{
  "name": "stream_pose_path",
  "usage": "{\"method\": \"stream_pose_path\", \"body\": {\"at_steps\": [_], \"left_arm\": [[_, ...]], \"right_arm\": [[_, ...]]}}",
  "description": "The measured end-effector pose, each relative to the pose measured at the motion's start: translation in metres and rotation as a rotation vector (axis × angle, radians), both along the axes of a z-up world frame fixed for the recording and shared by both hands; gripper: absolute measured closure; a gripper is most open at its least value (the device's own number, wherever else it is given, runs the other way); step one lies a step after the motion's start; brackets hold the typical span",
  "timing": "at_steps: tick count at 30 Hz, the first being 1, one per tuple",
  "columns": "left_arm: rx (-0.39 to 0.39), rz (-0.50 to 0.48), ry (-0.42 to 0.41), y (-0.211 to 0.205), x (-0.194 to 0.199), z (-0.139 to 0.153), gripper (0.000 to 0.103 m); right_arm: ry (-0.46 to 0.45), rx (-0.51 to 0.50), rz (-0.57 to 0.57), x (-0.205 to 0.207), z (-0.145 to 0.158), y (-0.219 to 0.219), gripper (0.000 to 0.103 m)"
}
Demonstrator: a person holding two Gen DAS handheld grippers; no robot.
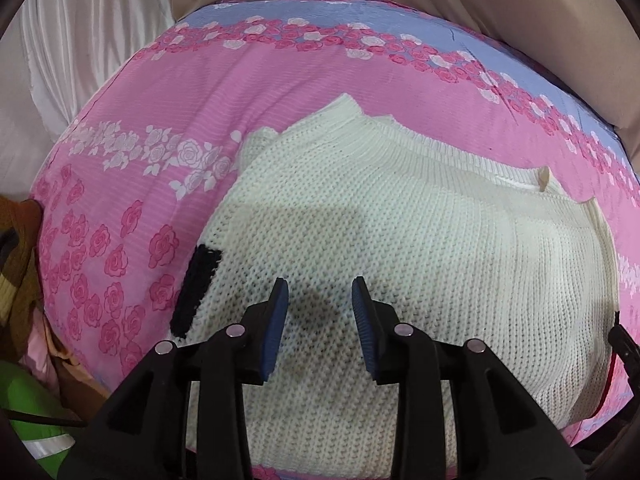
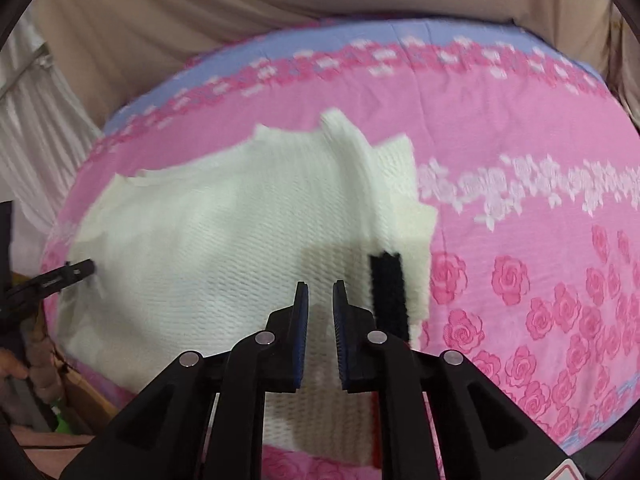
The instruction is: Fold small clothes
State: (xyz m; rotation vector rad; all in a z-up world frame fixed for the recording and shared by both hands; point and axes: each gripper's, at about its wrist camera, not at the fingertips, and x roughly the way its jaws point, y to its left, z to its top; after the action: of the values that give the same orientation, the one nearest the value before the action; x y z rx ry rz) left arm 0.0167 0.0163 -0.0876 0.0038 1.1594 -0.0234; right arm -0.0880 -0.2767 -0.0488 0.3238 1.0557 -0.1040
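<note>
- Now the white sweater (image 1: 400,248) lies flat on the pink sheet (image 1: 132,208), partly folded.
- Its black patch (image 1: 196,292) sits at one side edge.
- The left claw (image 1: 320,308) hangs over the middle of the sweater, jaws apart, holding nothing.
- The right claw (image 2: 320,312) hangs over the sweater too, jaws a little apart, holding nothing.
- That patch edge lies just right of the right claw, so I think the right claw is nearer to grab it.
- The sweater's long way runs across, from the patch edge to the far side.
- The right view is blurry.
</note>
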Motion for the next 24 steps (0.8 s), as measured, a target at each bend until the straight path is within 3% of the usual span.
{"method": "stream_pose_path", "body": {"at_steps": [4,9,13,16,19,20,22,24], "left_arm": [[0.001,0.007,0.005,0.002,-0.003,0.000,0.071],[0.003,0.026,0.000,0.015,-0.009,0.006,0.066],[0.005,0.060,0.025,0.038,-0.020,0.006,0.064],[-0.006,0.104,0.077,0.064,-0.033,-0.004,0.064],[-0.018,0.139,0.102,0.085,-0.045,-0.016,0.056],[-0.025,0.158,0.104,0.091,-0.046,-0.019,0.048],[-0.061,0.189,0.106,0.101,-0.049,-0.018,0.048],[-0.081,0.220,0.075,0.113,-0.056,-0.007,0.048]], "right_arm": [[0.089,-0.007,0.030,0.001,-0.032,0.009,0.092],[0.010,0.062,0.036,0.004,-0.001,0.017,0.086],[-0.040,0.099,0.148,0.024,0.015,0.055,0.086],[-0.020,0.119,0.251,0.042,0.007,0.093,0.086],[0.021,0.057,0.374,0.052,-0.007,0.129,0.086],[0.050,0.033,0.394,0.054,-0.017,0.136,0.086],[0.083,0.020,0.396,0.056,-0.023,0.143,0.084],[0.027,0.056,0.420,0.054,-0.004,0.152,0.084]]}}
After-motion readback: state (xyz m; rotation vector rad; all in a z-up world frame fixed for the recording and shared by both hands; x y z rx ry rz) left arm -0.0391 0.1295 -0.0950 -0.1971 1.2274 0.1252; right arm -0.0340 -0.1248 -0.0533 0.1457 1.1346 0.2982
